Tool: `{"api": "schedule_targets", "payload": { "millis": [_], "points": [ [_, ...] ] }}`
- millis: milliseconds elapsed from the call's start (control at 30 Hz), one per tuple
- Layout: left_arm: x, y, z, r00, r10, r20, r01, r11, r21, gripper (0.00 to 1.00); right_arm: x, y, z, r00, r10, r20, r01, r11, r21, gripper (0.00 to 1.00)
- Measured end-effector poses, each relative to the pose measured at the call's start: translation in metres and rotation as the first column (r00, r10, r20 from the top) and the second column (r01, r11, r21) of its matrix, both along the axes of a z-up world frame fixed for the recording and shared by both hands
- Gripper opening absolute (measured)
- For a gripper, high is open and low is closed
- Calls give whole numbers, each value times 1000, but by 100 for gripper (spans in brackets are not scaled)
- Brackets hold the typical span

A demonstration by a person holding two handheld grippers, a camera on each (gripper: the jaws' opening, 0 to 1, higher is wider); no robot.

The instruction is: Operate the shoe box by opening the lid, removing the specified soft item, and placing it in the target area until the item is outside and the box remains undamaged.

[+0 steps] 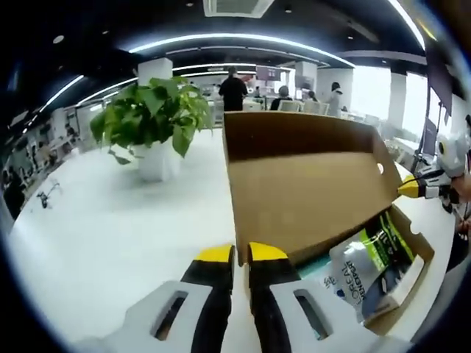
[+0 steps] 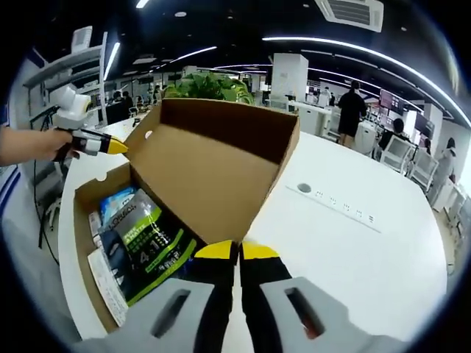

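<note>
Office floor, white round counter, potted green plant behind. You had the brown cardboard shoe box open on that counter, its lid standing up nearly vertical. Soft item, a dark plastic pouch with green and white print, lay inside the box on top of other packets.

Left tool: yellow tips pressed together on the lid's near edge in the left gripper view, apparently pinching it. Right tool: same look, tips together at the opposite lid edge in the right gripper view; whether cardboard sat between them I couldn't tell.

Lid step looked done. For the next move you needed one tool steadying the lid gently, no bending at the hinge, while the other spread its jaws and took the pouch by its top edge. Lifting straight up was the safe line, clear of the box walls.
</note>
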State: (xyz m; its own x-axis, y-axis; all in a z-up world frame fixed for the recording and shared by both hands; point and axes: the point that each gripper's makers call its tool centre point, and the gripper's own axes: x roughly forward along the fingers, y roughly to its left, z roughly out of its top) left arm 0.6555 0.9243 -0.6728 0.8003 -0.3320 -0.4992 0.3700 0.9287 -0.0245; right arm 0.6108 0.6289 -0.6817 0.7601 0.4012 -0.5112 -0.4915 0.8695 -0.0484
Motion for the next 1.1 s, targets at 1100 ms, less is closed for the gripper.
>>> {"api": "schedule_targets", "payload": {
  "millis": [1100],
  "points": [
    [16, -5, -6, 999, -5, -33, 6, 1000, 24, 0, 15, -5, -8, 999, -11, -41, 10, 1000, -12, 2]
  ]
}}
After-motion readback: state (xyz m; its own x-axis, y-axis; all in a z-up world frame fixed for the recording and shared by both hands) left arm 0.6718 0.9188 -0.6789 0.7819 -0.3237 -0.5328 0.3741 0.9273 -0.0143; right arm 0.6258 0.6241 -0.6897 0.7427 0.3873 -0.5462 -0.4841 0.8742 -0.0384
